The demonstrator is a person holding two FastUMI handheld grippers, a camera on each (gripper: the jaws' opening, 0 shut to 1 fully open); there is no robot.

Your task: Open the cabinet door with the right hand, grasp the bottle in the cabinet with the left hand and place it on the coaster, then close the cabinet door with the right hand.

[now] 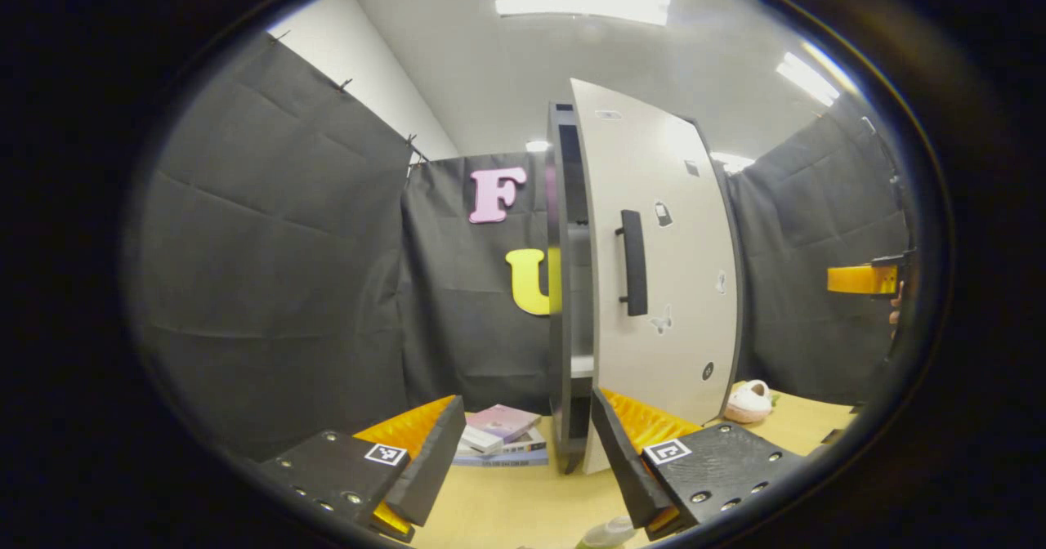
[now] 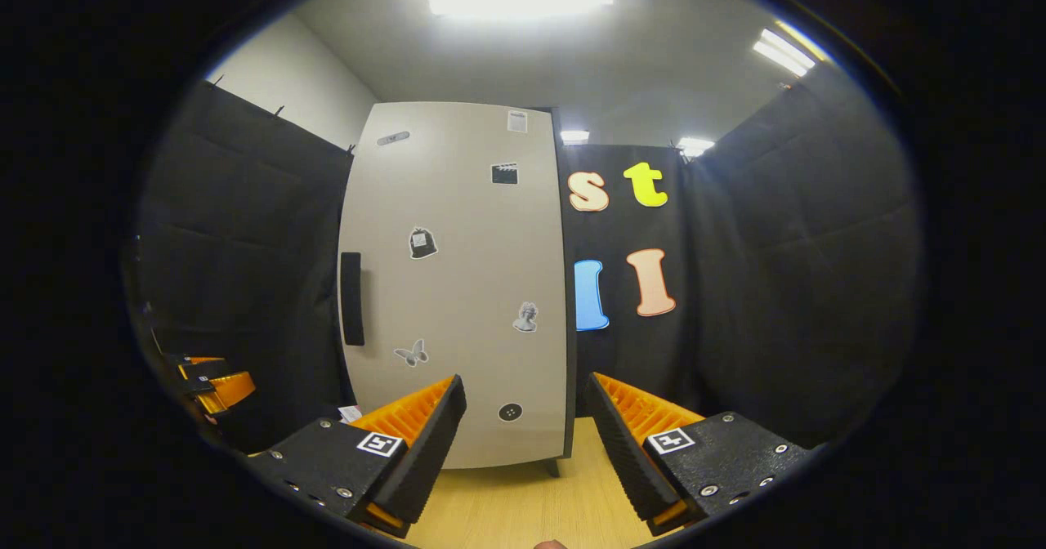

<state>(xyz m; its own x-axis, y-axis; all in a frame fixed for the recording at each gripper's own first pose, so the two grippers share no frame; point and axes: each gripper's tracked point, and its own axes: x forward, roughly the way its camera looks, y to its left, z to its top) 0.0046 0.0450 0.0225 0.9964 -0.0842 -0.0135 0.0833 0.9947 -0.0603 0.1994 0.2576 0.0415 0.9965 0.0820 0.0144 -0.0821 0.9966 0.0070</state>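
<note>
Cabinet door (image 1: 662,263) stands ajar (both grippers spread, empty).

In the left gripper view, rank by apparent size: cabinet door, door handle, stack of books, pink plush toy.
1. Cabinet door
2. Stack of books
3. Door handle and pink plush toy: close in apparent size, unranked.

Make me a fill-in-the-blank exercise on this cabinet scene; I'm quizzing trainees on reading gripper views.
1. In the left gripper view, the tall pale cabinet door stands ____, showing dark shelves behind it.
2. The long black handle on that door runs ____.
3. The stack of books lies on the light wooden ____ beside the cabinet.
4. The jaws of the left gripper and the right gripper both stand ____, holding nothing.

Missing words: ajar; vertically; table; open
</note>
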